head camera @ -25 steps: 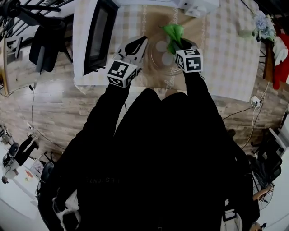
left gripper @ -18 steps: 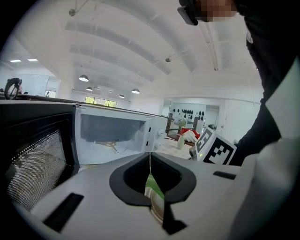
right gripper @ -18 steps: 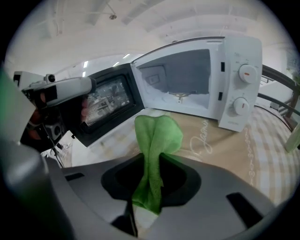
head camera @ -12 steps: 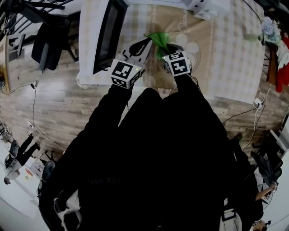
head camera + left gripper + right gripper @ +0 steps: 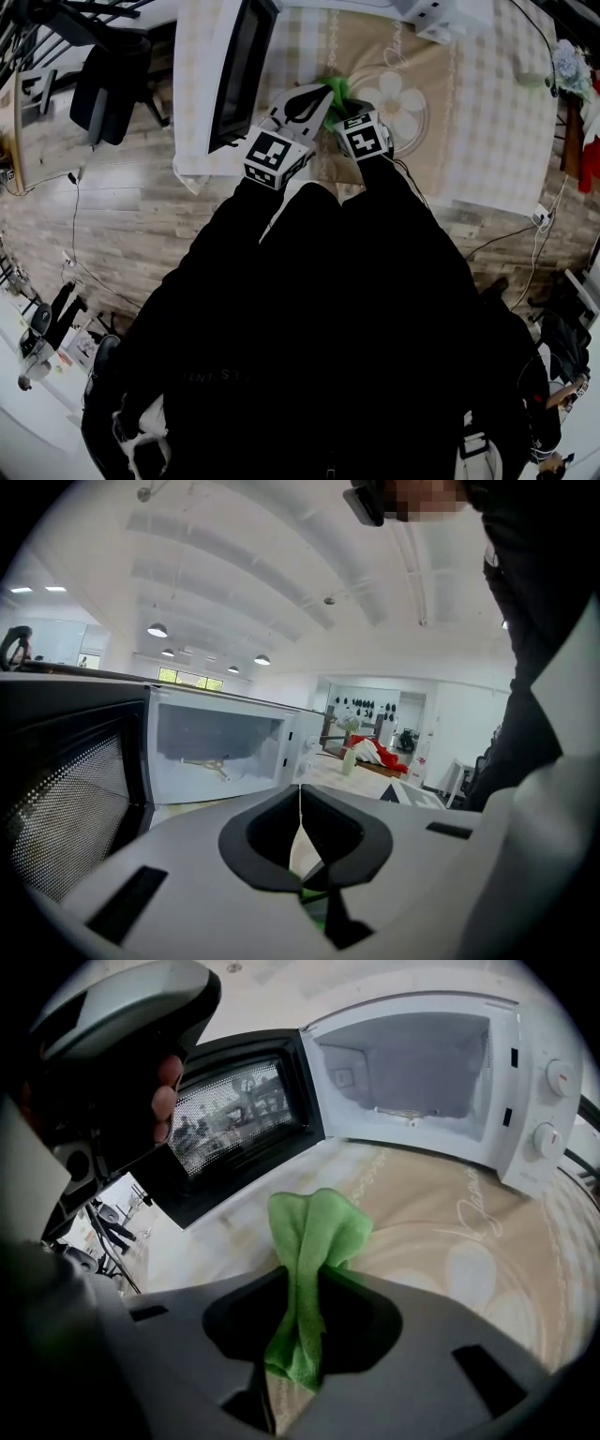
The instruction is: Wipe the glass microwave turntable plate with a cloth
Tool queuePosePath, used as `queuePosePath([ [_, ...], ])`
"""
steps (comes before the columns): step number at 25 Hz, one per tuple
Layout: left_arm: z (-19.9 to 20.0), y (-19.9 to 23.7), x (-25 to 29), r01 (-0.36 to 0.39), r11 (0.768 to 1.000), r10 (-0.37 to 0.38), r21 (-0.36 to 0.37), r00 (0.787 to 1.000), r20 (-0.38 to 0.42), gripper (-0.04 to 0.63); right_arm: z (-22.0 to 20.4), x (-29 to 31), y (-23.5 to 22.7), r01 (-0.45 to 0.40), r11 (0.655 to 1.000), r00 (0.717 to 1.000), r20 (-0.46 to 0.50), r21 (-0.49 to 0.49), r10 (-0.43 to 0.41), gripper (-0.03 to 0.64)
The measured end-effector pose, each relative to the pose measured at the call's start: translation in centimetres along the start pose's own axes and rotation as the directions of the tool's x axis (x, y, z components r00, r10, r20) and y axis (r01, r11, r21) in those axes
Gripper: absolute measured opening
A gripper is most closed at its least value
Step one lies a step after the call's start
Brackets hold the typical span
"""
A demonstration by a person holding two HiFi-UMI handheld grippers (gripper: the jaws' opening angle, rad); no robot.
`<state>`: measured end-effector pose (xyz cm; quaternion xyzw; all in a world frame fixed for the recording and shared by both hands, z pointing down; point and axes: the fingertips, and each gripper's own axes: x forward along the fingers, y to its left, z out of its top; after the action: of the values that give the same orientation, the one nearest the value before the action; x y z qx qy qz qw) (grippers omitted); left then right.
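My right gripper [image 5: 305, 1283] is shut on a green cloth [image 5: 314, 1232], whose folded end sticks up past the jaws above the beige tablecloth. From the head view the cloth [image 5: 335, 89] sits between the right gripper [image 5: 345, 105] and my left gripper [image 5: 305, 98], both at the table's near edge. The left gripper [image 5: 300, 803] points up and forward, its jaws closed to a thin slit with nothing seen in them. The clear glass plate is hard to make out. A round outline rings the flower print [image 5: 398, 103], to the right of both grippers.
A white microwave [image 5: 412, 1063] stands open at the back of the table, its cavity without a plate. Its dark door [image 5: 239, 75] swings out to the left, close to the left gripper. A checked tablecloth [image 5: 497, 122] covers the table. A black chair [image 5: 103, 89] stands at left.
Both grippers have shifted left, off the flower print and toward the microwave door. The green cloth went with the right gripper and now lies close beside the left gripper's tip.
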<state>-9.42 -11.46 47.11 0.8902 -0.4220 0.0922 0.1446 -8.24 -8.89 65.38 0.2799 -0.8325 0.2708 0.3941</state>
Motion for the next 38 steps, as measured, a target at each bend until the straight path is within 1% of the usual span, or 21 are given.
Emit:
queuePosePath([
  [8,-0.2,-0.1,0.2,0.019,1.000,-0.019,-0.006,1.000,-0.006,0.021,-0.2,-0.1,-0.6,0.008,1.000,1.000,-0.005,0.015,-0.008,0.107],
  [15,0.2,-0.7,0.7,0.013,1.000,-0.013,-0.012,1.000,-0.005,0.021,-1.0,-1.2,-2.0,0.031,0.999,0.999,-0.014,0.012,-0.031,0.107],
  [21,-0.6,-2.5,1.8,0.020,1.000,-0.020,-0.019,1.000,-0.018,0.021,-2.2,-2.4,-4.5,0.052,0.998,0.999,0.001,0.039,-0.052,0.107],
  [25,-1.2,-3.6,2.6,0.025,0.999,-0.026,-0.032,0.999,-0.028,0.021,-3.1,-3.4,-6.1,0.076,0.996,0.997,-0.001,0.035,-0.076,0.107],
  [38,-0.8,-6.6,5.7,0.066,0.998,-0.066,-0.005,0.997,-0.046,0.021,-6.5,-6.9,-12.0,0.152,0.984,0.988,-0.009,0.097,-0.152,0.107],
])
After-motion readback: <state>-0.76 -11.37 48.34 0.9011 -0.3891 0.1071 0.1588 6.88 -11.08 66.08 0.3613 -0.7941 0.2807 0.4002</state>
